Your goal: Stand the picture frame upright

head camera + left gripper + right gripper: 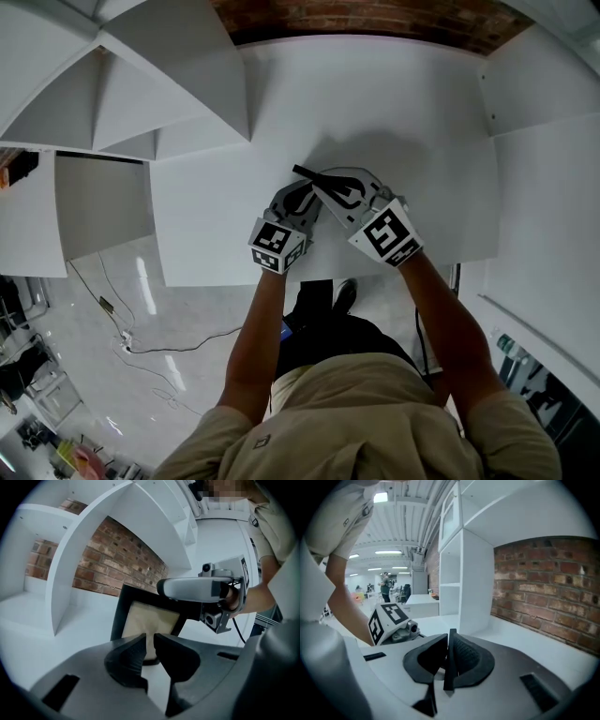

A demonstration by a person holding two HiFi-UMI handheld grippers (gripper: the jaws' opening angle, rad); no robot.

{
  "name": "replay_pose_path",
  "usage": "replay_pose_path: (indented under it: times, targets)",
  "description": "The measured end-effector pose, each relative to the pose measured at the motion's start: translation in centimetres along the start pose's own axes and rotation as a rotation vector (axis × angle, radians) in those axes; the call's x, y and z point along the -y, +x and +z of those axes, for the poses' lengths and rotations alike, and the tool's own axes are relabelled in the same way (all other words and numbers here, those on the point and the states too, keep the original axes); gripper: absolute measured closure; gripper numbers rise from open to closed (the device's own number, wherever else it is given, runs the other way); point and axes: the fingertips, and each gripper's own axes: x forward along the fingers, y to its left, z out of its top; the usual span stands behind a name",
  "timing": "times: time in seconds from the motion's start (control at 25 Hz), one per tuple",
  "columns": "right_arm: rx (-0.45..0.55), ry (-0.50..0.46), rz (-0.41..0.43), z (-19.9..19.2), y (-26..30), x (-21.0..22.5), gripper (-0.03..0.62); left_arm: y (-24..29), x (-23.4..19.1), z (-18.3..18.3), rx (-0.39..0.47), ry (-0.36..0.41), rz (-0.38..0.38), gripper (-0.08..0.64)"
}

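The right gripper (449, 654) is clamping the picture frame (149, 617) by its upper edge. In the right gripper view the frame is showing edge-on as a thin dark strip pinched flat between the jaws.

Seen from the left gripper (150, 641), the frame is sitting directly ahead of the jaws and just beyond their tips. It is tilting rather than lying flat, a black border around a pale panel, and the right gripper is reaching in over its top from the right. The left jaws are standing drawn in to a narrow slit, and a pale strip is filling that slit. I am reading this as the left gripper pinching a thin part low on the frame, though which part is not showing clearly.

In the head view both grippers are meeting tip to tip over the white tabletop (394, 103), with the frame between them.

The step in hand appears to be the raising itself, partway done: the frame is sitting at a slant, not yet resting on its own. The next move is calling for the right gripper to tip the top edge further up while the left steadies the lower part, both easing open only once the frame is bearing its own weight
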Motion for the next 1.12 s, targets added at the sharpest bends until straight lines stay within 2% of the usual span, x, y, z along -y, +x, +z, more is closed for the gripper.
replay_pose_path:
  times: [0.12, 0.2, 0.32, 0.52, 0.68, 0.8, 0.88, 0.96, 1.04, 1.08, 1.12]
  targets:
    - [-0.048, -0.096, 0.026, -0.6, 0.3, -2.0, 0.555, 0.0, 0.5, -0.2, -0.011, 0.016, -0.005, 0.514]
    - [-0.071, -0.121, 0.012, -1.3, 0.3, -2.4, 0.555, 0.0, 0.6, -0.2, -0.022, 0.036, -0.006, 0.514]
    - [-0.068, -0.098, 0.005, -1.6, 0.3, -2.1, 0.555, 0.1, 0.8, -0.1, -0.035, 0.075, -0.016, 0.514]
    - [-0.058, -0.084, 0.064, -1.1, 0.1, -2.1, 0.550, 0.4, 0.9, 0.5, -0.044, 0.109, -0.022, 0.514]
    - [-0.063, -0.127, 0.095, -0.6, -1.5, -1.6, 0.432, 0.8, 0.8, 1.3, -0.039, 0.106, -0.024, 0.514]
    - [-0.147, -0.191, 0.099, -2.5, -2.9, -0.6, 0.373, 1.1, 0.7, 2.0, -0.034, 0.113, -0.030, 0.514]
    - [-0.218, -0.222, 0.063, -4.6, -3.3, 0.4, 0.373, 1.3, 0.6, 2.3, -0.032, 0.118, -0.035, 0.514]
    - [-0.244, -0.232, 0.014, -5.9, -3.4, 1.3, 0.386, 1.4, 0.6, 2.4, -0.032, 0.122, -0.041, 0.514]
    - [-0.225, -0.227, -0.030, -6.0, -3.3, 2.1, 0.489, 1.7, 0.5, 2.5, -0.032, 0.128, -0.048, 0.514]
    - [-0.210, -0.220, -0.047, -5.9, -3.2, 2.5, 0.522, 1.8, 0.5, 2.7, -0.033, 0.133, -0.051, 0.514]
    - [-0.197, -0.209, -0.057, -5.8, -3.2, 2.8, 0.525, 1.8, 0.5, 2.9, -0.033, 0.141, -0.054, 0.514]
